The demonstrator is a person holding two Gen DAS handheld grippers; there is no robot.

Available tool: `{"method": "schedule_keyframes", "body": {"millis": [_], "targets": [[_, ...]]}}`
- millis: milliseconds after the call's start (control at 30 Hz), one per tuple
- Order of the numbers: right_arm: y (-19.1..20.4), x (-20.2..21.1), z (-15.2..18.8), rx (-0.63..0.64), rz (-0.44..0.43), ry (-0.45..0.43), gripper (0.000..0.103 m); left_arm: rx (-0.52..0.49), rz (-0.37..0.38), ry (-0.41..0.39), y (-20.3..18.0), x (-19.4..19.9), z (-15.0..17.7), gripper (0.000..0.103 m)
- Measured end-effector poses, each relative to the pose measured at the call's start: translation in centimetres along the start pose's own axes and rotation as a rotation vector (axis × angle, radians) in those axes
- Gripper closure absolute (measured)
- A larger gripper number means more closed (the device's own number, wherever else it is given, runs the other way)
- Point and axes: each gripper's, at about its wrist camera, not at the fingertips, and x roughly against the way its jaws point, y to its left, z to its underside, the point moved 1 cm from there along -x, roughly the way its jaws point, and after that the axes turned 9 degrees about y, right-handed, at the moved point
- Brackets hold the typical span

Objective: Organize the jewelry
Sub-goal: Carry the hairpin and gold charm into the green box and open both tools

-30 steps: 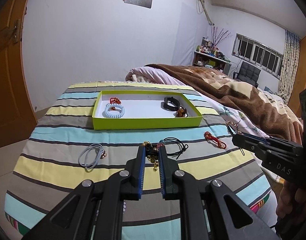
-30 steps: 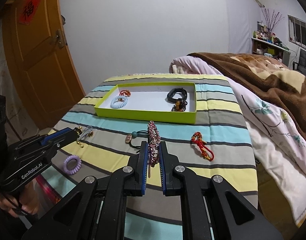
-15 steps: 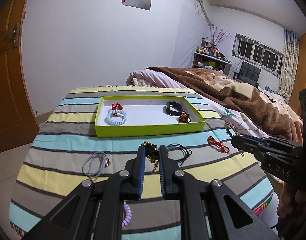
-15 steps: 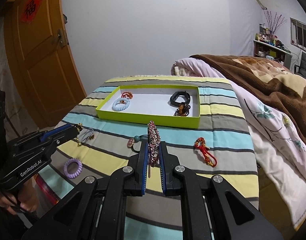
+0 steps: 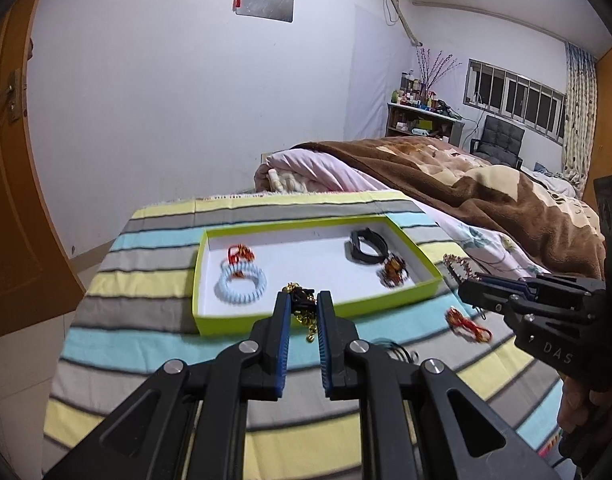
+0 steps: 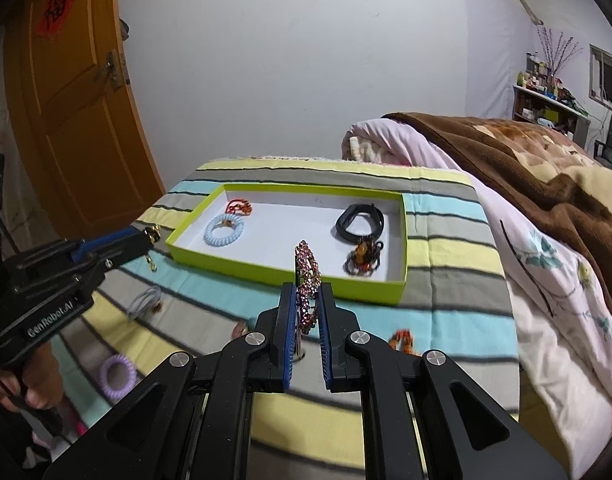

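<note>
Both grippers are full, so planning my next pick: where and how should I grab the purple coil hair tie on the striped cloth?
The purple coil hair tie lies flat, alone on the striped cloth. Come from straight above and probably pinch one side of its ring, one finger inside the hole, one outside.

Lime-green tray point(image 6: 289, 270), white inside; striped cloth point(image 6: 458, 240) yellow, grey, turquoise; lilac coil tie point(image 6: 117, 374).
</note>
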Motion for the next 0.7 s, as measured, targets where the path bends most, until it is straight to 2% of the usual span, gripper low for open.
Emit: {"method": "schedule_keyframes", "body": {"millis": [300, 700], "targets": [[-1.3, -4.6, -3.5, -0.001, 0.022, 0.040, 0.092, 0.002, -0.009, 0.023, 2.0, -4.3, -3.7, 0.089], [-2.1, -12.1, -6.2, -0.011, 0.006, 0.144, 0.092, -0.008, -0.010, 0.130, 3.3, -11.7, -6.0, 0.089]]}}
